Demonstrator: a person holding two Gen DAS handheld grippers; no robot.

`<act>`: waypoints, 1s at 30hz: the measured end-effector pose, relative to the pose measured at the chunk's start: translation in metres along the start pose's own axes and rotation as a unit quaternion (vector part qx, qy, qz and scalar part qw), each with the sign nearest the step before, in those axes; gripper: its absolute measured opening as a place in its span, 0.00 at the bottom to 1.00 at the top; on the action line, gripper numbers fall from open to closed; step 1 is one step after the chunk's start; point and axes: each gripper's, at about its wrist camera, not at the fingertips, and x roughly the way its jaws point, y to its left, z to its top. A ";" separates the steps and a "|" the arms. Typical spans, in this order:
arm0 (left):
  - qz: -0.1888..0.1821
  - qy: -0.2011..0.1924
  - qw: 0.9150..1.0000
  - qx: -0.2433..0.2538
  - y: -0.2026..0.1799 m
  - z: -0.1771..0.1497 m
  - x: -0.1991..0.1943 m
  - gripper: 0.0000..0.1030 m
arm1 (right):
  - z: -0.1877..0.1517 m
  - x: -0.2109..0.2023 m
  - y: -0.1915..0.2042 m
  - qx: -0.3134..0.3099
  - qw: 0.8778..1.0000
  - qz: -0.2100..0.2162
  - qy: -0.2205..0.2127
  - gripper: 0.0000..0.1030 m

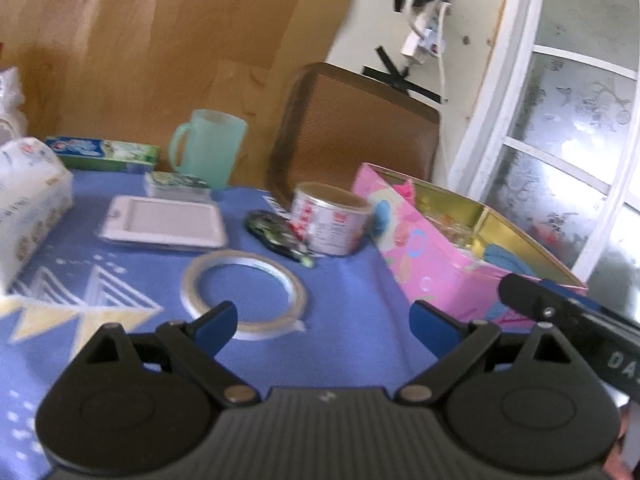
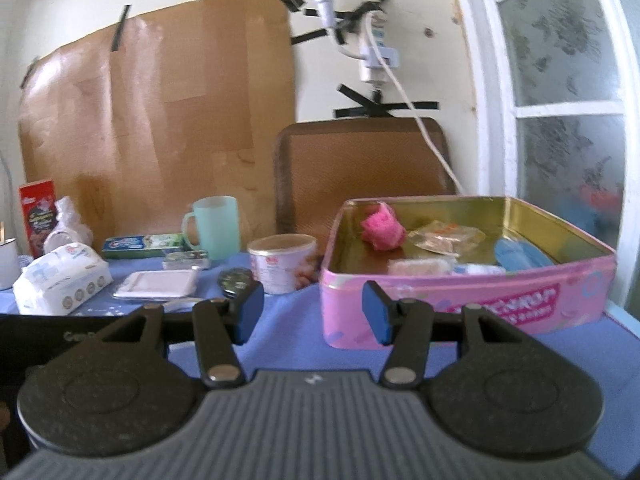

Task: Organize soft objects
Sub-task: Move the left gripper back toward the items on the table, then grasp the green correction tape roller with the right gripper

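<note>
An open pink tin [image 2: 460,304] [image 1: 424,256] stands on the blue cloth at the right. Inside it lie a pink sponge [image 2: 382,228], a clear wrapped packet [image 2: 446,236], a pale pad [image 2: 420,267] and a blue soft item [image 2: 520,254]. My right gripper [image 2: 313,316] hovers in front of the tin's left corner, open and empty. My left gripper [image 1: 324,326] is open and empty above the cloth, just short of a tape roll [image 1: 244,294]. A white tissue pack [image 1: 28,208] [image 2: 62,278] lies at the left.
On the cloth sit a mint mug [image 1: 208,146], a toothpaste box [image 1: 106,152], a flat white packet [image 1: 162,222], a paper tub [image 1: 330,220], a dark wrapper [image 1: 278,236] and a small tin [image 1: 178,186]. A brown chair back [image 2: 360,168] stands behind. The right gripper's body [image 1: 568,320] shows at right.
</note>
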 end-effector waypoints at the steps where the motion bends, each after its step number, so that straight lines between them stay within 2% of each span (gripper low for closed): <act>1: 0.007 -0.004 1.000 0.000 0.004 0.002 -0.002 0.93 | 0.002 0.000 0.002 -0.004 1.000 0.006 -0.001 0.55; 4: 0.038 -0.019 0.999 -0.003 0.025 0.010 -0.011 0.93 | 0.006 0.007 0.012 -0.014 0.999 0.029 0.002 0.55; 6: 0.071 -0.029 0.997 0.004 0.042 0.015 -0.017 0.93 | 0.009 0.015 0.019 -0.019 0.999 0.046 0.010 0.55; 9: 0.117 -0.042 0.992 0.018 0.064 0.018 -0.025 0.94 | 0.014 0.031 0.032 -0.026 0.996 0.077 0.035 0.55; 11: 0.137 -0.041 0.990 0.007 0.079 0.017 -0.027 0.94 | 0.015 0.044 0.042 -0.031 0.993 0.096 0.055 0.55; 12: 0.127 -0.037 0.991 -0.022 0.088 0.018 -0.027 0.94 | 0.015 0.051 0.047 -0.034 0.992 0.104 0.066 0.55; 14: 0.119 -0.045 0.991 -0.044 0.095 0.020 -0.029 0.94 | 0.015 0.065 0.055 -0.038 0.989 0.114 0.087 0.55; 18: 0.110 -0.048 0.992 -0.035 0.092 0.020 -0.025 0.94 | 0.017 0.087 0.067 -0.045 0.986 0.121 0.104 0.55; 26: 0.102 -0.058 0.992 -0.034 0.093 0.018 -0.028 0.94 | 0.015 0.154 0.065 -0.027 0.983 0.067 0.168 0.55; 30: 0.099 -0.058 0.992 -0.043 0.095 0.019 -0.027 0.94 | 0.012 0.170 0.060 -0.014 0.980 0.056 0.188 0.55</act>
